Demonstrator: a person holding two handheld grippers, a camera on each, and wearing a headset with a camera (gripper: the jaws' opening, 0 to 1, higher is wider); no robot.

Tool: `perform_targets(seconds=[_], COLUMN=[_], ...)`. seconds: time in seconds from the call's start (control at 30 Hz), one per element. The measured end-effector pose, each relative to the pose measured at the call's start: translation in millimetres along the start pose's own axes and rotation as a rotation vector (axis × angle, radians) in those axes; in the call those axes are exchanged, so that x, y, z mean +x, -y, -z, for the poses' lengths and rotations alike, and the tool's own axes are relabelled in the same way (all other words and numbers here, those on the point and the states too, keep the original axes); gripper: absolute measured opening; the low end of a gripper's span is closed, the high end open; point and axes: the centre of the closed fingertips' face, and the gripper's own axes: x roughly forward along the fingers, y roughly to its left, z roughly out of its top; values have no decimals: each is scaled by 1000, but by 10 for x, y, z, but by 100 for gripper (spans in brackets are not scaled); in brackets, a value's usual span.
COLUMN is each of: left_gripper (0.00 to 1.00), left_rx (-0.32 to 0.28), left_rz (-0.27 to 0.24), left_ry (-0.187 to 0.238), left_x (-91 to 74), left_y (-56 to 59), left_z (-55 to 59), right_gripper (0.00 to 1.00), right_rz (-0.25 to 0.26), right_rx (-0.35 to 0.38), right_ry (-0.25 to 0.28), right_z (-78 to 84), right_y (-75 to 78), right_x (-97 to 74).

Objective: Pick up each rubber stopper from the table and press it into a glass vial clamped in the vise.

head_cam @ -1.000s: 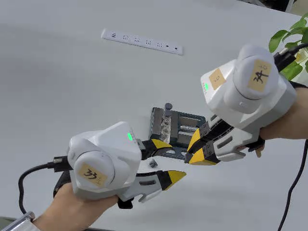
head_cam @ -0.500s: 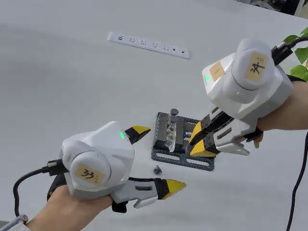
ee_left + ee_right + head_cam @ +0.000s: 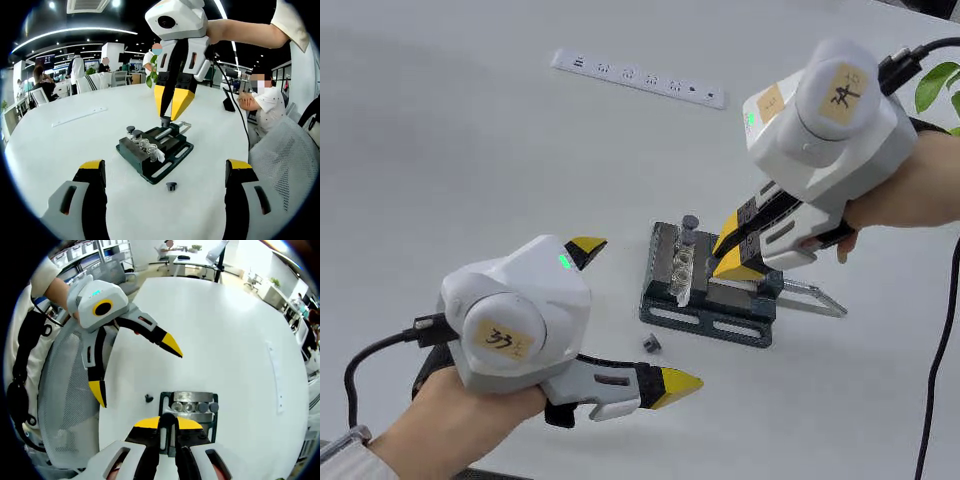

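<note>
A dark vise (image 3: pixel 708 318) stands mid-table with a row of glass vials (image 3: pixel 680 272) clamped in it. One vial at the far end carries a grey stopper (image 3: pixel 689 224). My right gripper (image 3: pixel 724 264) hovers over the vise's right part, shut on a dark rubber stopper (image 3: pixel 167 419), also seen between its yellow tips (image 3: pixel 165 121). A loose stopper (image 3: pixel 651 343) lies on the table in front of the vise. My left gripper (image 3: pixel 633 313) is wide open to the left of the vise, with the loose stopper (image 3: pixel 171 186) ahead between its jaws.
A white power strip (image 3: pixel 640 78) lies at the back of the white table (image 3: pixel 470 150). The vise's handle (image 3: pixel 817 296) sticks out to the right. Plant leaves (image 3: pixel 940 85) are at the right edge. Cables trail from both grippers.
My left gripper has drawn back from the vise and its jaws have spread much wider. The right gripper stays shut on its stopper and now sits over the vise.
</note>
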Motion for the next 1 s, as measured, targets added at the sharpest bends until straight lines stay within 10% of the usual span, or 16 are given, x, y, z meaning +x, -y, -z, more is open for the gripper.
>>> perform_targets(seconds=[1.0], left_gripper=[96], left_rx=[-47], left_rz=[-24], left_ry=[5], left_x=[-36], left_y=[-106], left_z=[80], right_gripper=[5], right_rz=[25], right_rx=[31], right_ry=[-33], right_z=[-4], right_y=[296], right_x=[337])
